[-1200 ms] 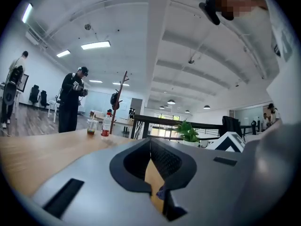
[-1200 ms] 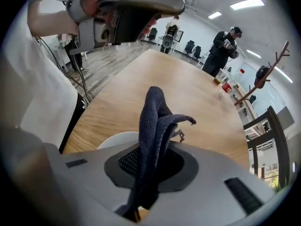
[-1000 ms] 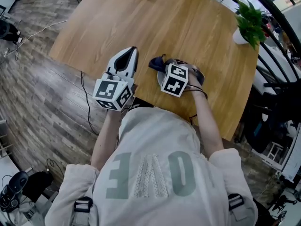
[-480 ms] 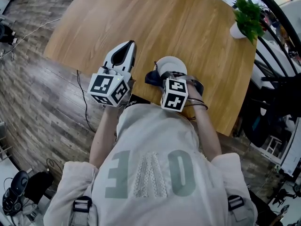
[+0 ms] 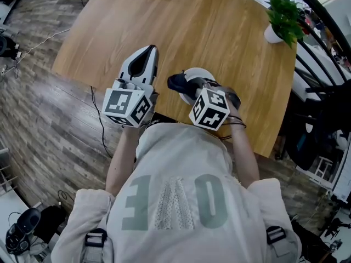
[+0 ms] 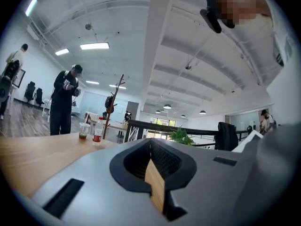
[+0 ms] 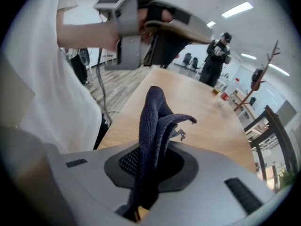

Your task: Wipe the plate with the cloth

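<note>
Right gripper (image 5: 194, 89) fingers are pinching the soft, limp-looking cloth (image 7: 151, 121) by a bunched edge above the breakable plate (image 5: 201, 72); left gripper (image 6: 153, 178) fingers are sitting closed, empty, at nine o'clock.

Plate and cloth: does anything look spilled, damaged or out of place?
Nothing stands out. The white plate lies on the wooden table, with no spill showing. The dark blue cloth sticks out bunched from the shut right claw.

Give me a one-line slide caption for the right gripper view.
Right gripper shut on a dark blue cloth, with the wooden table beyond.
</note>
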Demonstrator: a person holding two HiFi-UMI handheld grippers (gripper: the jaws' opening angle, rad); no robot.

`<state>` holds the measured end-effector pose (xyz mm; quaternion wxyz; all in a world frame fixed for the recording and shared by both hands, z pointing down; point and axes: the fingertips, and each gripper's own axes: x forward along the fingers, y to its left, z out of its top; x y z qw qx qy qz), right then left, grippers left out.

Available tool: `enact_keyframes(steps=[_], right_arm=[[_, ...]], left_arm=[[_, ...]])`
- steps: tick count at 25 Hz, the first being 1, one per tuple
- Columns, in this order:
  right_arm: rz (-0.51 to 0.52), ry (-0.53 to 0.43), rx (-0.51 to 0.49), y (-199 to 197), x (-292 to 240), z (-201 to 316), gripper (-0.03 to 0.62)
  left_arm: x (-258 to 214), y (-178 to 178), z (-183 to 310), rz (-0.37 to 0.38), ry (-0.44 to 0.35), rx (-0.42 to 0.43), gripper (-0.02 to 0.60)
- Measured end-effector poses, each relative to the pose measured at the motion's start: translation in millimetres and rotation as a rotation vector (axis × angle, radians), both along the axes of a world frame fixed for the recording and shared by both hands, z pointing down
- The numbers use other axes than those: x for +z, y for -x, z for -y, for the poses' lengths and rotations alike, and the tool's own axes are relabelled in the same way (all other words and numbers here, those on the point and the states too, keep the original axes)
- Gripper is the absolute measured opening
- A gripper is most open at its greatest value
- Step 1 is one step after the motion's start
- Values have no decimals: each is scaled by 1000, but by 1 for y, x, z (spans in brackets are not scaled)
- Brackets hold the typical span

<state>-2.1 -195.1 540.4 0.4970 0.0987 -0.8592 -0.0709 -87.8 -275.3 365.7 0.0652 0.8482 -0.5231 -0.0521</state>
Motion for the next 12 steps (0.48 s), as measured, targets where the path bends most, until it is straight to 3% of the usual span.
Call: enact_keyframes(steps=[5,8,12], right_arm=[[388,-194,306,-10,-96,51,57],[606,-321,491,-32,-150,59,57],[792,-464,654,-71,-192,50,57]], left_arm=[[-38,-21,-9,137,-126,15,8],[-53,-32,-12,154,-164,23,8],[-68,-45,-12,163,-202,39,8]])
